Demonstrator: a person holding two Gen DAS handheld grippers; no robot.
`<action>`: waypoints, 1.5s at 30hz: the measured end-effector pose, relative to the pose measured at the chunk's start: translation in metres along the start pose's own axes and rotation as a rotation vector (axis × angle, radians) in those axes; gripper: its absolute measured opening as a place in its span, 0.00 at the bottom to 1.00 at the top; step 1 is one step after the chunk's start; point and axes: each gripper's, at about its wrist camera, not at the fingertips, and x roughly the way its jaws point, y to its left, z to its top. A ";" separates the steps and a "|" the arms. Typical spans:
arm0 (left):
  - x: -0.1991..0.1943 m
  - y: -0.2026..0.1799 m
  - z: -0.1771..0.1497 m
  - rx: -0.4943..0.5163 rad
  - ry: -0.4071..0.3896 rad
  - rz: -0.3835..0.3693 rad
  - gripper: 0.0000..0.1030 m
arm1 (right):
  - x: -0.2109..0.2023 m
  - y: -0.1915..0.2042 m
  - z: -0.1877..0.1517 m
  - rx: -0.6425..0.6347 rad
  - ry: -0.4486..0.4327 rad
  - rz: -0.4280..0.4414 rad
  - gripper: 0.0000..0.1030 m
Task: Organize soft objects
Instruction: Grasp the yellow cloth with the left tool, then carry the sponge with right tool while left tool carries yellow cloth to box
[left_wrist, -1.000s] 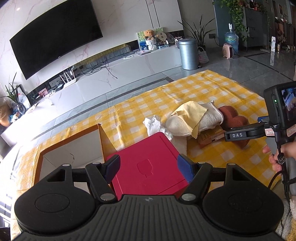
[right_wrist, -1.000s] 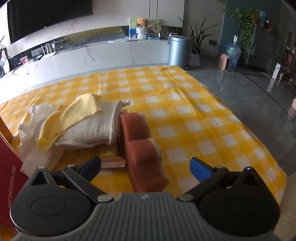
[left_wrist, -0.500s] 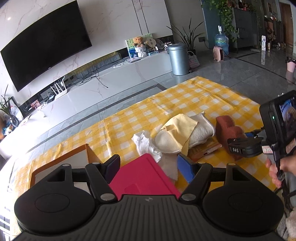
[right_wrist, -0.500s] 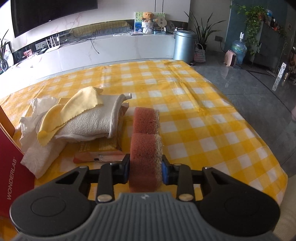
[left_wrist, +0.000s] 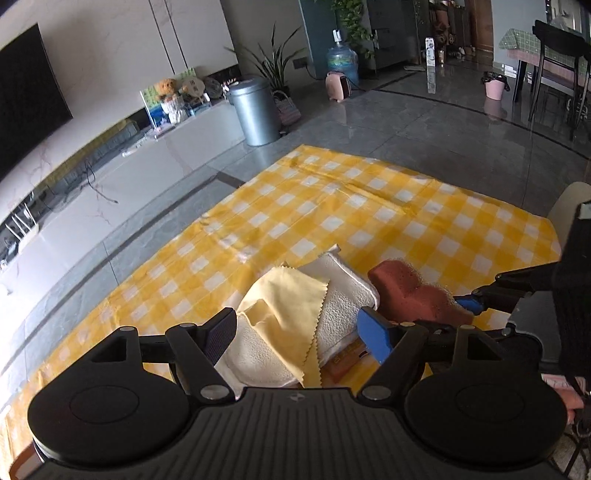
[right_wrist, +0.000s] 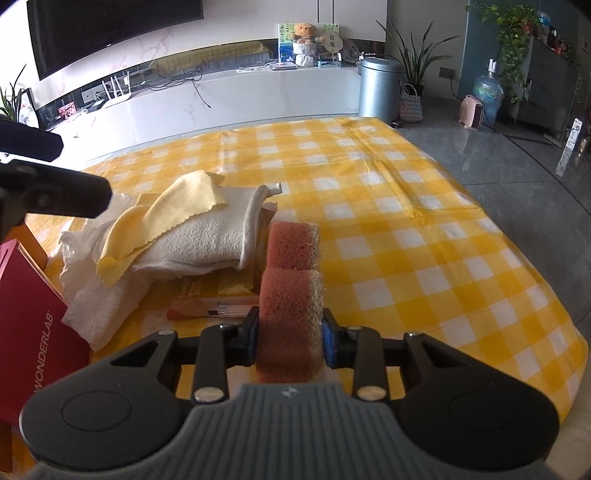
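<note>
1. While the right gripper (right_wrist: 290, 334) pinches the sponge (right_wrist: 290, 295) at its near end, we log the grasp step as made: both blue pads press into the sponge's sides, and the foam looks slightly squeezed between them.
2. We see the sponge (left_wrist: 413, 291) lying lengthwise along the fingers, far end pointing away over the checked cloth (right_wrist: 406, 229). It sits just beside the towel (right_wrist: 207, 240) and the flat packet (right_wrist: 218, 295) under it. We cannot tell whether its underside touches the cloth or is lifted clear.
3. The left gripper (left_wrist: 299, 332) hovers over the towel pile with its fingers wide apart, holding nothing. The yellow rag (left_wrist: 291, 306) and towel (left_wrist: 343, 295) lie between and below the fingers; no contact visible.
4. The pile: rag (right_wrist: 166, 218) on top, folded towel beneath, crumpled tissue (right_wrist: 99, 306) at the left edge, packet at the bottom.
5. The red box (right_wrist: 33, 314) stands at the left edge of the right view, near the tissue. We judge it the likely destination, but its opening is not visible.
6. Step in hand, by our reading: pick-up of the sponge, first of several soft items.
7. Next move calls for a straight lift, so the sponge does not drag the towel edge, then a carry leftward past the left gripper, which sits in that path.
8. Risk: soft foam may sag or twist from an end-on grip.
</note>
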 end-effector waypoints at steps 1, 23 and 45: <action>0.010 0.003 0.001 -0.029 0.025 -0.009 0.86 | 0.000 -0.001 0.000 0.009 0.002 0.002 0.31; 0.073 0.006 0.004 -0.206 0.224 -0.008 0.03 | 0.004 -0.014 -0.003 0.048 0.019 0.009 0.31; -0.039 0.016 0.001 -0.291 0.019 -0.051 0.03 | -0.024 -0.038 -0.003 0.185 -0.079 -0.040 0.31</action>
